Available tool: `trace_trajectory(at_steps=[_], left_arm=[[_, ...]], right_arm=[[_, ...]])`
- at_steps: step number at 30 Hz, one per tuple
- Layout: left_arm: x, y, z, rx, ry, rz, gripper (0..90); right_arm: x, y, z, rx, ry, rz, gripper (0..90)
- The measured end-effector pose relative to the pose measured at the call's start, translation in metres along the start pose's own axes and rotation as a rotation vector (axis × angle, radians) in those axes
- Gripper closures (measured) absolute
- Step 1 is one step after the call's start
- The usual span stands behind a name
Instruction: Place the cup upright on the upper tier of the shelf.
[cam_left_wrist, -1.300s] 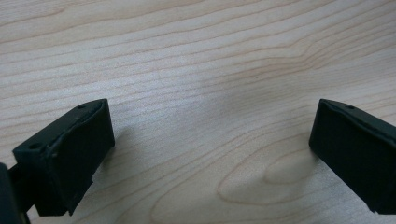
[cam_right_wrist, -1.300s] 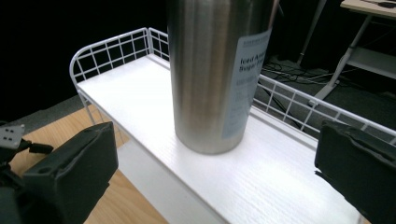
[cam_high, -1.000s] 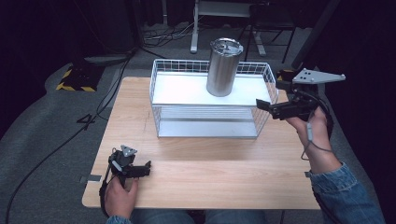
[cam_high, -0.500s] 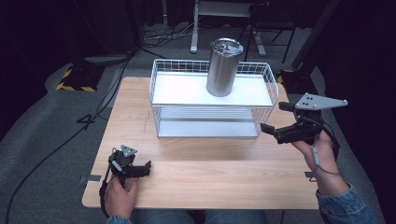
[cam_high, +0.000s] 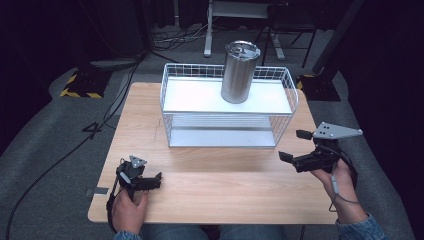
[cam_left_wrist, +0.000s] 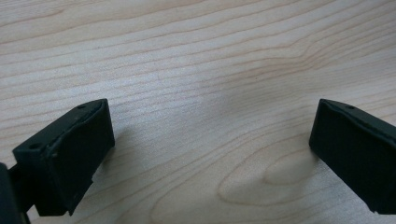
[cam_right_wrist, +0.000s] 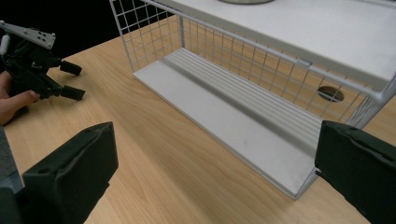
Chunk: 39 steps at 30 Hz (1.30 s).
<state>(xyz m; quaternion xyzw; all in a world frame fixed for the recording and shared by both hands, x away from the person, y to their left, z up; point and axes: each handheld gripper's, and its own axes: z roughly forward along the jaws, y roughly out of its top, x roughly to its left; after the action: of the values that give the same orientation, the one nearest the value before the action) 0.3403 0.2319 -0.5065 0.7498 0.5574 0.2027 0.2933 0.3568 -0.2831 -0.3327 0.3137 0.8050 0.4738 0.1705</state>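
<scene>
tumbler base (cam_right_wrist: 246, 1) cut off at top edge in right gripper view. one steel tumbler (cam_high: 240, 72) on top shelf of one wire rack (cam_high: 227, 111), on desk (cam_high: 215, 172). two grippers: left gripper (cam_high: 150, 181) jaws apart, empty; right gripper (cam_high: 295, 146) same.

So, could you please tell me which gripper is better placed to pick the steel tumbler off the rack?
The right gripper: open beside the rack, nearer the tumbler than the left gripper.

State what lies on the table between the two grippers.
Nothing: bare wooden table separates left gripper from right gripper, per the high view.
</scene>
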Motion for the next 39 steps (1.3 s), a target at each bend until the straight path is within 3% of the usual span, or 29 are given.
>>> trace_trajectory(at_steps=[18, 22, 26, 28, 39], left_arm=[[0.000, 0.000, 0.000, -0.001, 0.000, -0.003, 0.5], [0.000, 0.000, 0.000, -0.001, 0.000, -0.004, 0.5], [0.000, 0.000, 0.000, -0.001, 0.000, -0.004, 0.5], [0.000, 0.000, 0.000, 0.000, 0.000, -0.002, 0.5], [0.000, 0.000, 0.000, -0.001, 0.000, -0.004, 0.5]], right_arm=[[0.003, -0.061, 0.026, 0.036, -0.015, 0.063, 2.4], [0.003, -0.073, 0.032, 0.034, -0.030, 0.081, 6.1], [0.004, -0.086, 0.041, 0.031, -0.037, 0.105, 15.2], [0.004, -0.092, 0.045, 0.034, -0.042, 0.124, 15.1], [0.005, -0.118, 0.065, 0.109, -0.056, 0.155, 15.3]])
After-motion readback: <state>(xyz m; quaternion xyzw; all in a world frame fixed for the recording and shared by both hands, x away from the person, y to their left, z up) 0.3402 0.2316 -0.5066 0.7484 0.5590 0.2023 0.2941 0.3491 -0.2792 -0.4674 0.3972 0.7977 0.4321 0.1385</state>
